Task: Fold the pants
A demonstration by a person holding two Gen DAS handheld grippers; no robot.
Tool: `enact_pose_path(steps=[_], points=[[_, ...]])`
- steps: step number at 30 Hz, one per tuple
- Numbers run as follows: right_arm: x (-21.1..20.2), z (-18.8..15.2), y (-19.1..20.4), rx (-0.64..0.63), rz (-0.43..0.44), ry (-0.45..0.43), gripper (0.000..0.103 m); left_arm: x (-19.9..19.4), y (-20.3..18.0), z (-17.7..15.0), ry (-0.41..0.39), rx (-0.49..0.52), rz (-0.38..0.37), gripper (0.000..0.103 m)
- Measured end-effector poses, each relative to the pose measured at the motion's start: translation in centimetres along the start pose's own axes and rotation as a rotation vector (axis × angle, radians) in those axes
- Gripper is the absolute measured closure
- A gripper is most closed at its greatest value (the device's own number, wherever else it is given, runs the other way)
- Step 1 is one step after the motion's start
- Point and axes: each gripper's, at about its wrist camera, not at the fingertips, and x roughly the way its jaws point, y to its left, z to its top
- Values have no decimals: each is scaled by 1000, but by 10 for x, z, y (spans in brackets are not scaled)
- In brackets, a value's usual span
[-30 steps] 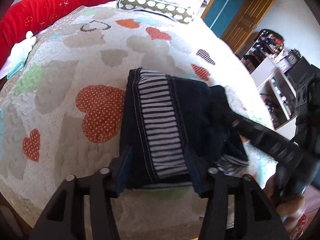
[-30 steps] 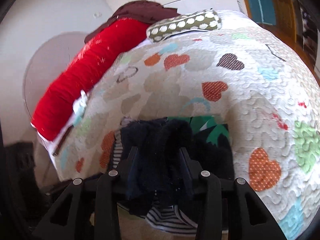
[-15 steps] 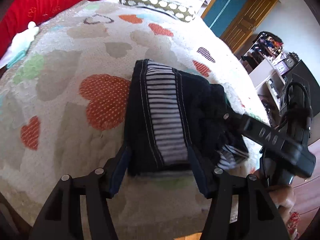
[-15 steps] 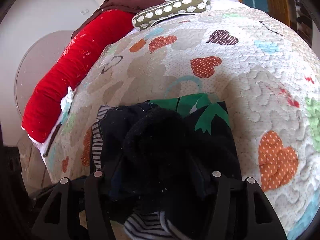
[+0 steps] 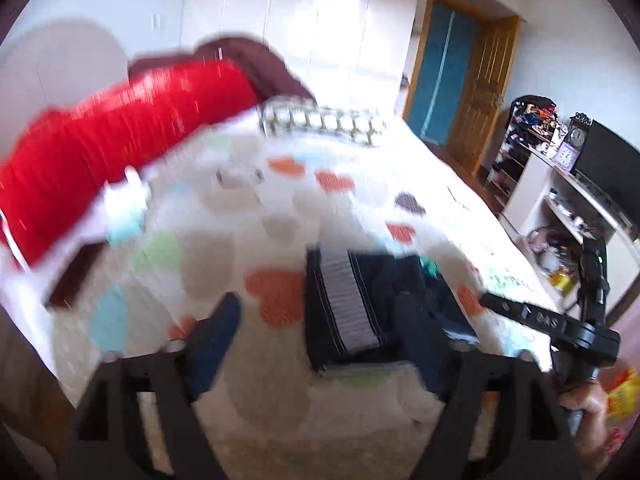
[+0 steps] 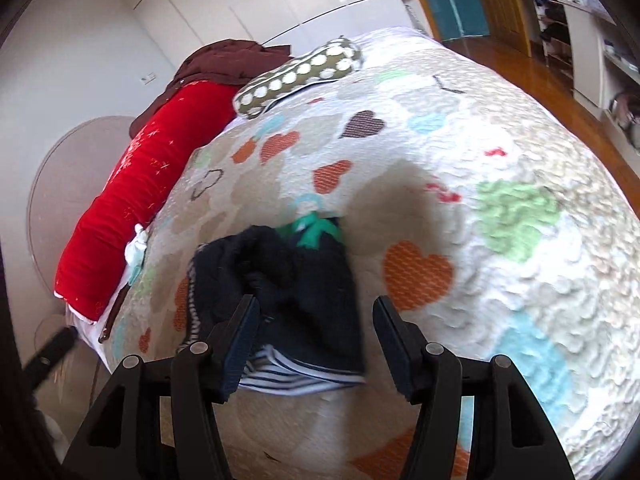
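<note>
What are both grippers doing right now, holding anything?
Left gripper: open, holding nothing; pants lie on the bed.
Right gripper: open, holding nothing.

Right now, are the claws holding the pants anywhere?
No. Both the left claw and the right claw are open and hold nothing. The folded pants lie loose on the bed.

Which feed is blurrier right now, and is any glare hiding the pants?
Left wrist view: heavy motion smear over the red bolster and quilt; wardrobe glare stays behind the bed, clear of the pants. Right wrist view: sharper, slight blur, pants readable.
</note>
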Motion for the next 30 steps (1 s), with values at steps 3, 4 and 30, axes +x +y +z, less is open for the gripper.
enact_pose_path(steps=[3,4,30], points=[[-3,-3,-17,32,-14,-7,38,3,-4,5,-47,18,31,3],[-1,-4,-20,42,-11,-4,38,11,-3,6,-16,9,18,3],[53,1,-21,74,32,53,35,119,40,-21,290,-91,106,3]])
